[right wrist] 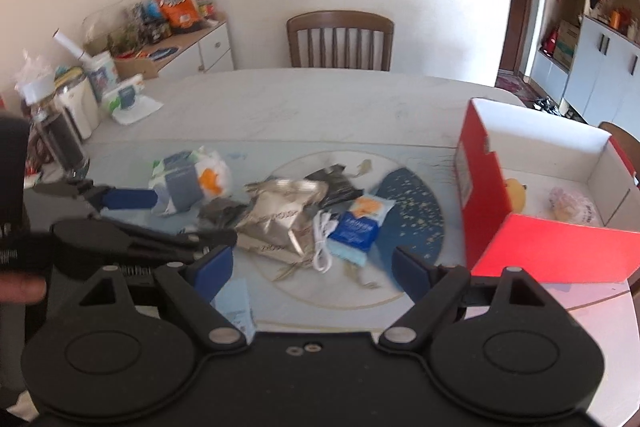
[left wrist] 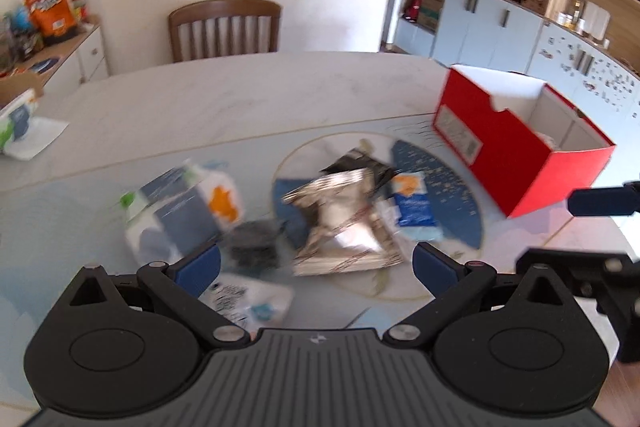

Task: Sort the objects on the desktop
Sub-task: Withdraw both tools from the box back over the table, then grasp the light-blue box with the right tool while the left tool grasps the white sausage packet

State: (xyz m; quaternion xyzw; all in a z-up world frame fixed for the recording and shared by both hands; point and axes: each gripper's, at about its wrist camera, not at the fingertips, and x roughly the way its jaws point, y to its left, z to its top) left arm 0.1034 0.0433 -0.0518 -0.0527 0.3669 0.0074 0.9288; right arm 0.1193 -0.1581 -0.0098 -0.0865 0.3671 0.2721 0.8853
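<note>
A pile of packets lies on the round placemat [right wrist: 416,211]: a crumpled silver bag [right wrist: 280,215] [left wrist: 344,215], a black wrapper [right wrist: 336,183], a blue snack packet [right wrist: 360,223] [left wrist: 412,203], a white cable [right wrist: 322,247], and a white and grey wipes pack [right wrist: 188,183] [left wrist: 180,211]. A red box [right wrist: 552,247] [left wrist: 516,147] stands open at the right, holding a yellow object [right wrist: 516,195] and a pale bag [right wrist: 572,207]. My left gripper [left wrist: 316,267] is open above the pile. My right gripper [right wrist: 312,267] is open, also above the pile.
A wooden chair [right wrist: 340,39] stands behind the table. A sideboard [right wrist: 192,47] with snack bags is at the back left. Jars and a wipes pack [right wrist: 128,99] sit at the table's left edge. Cabinets [left wrist: 500,15] line the right wall.
</note>
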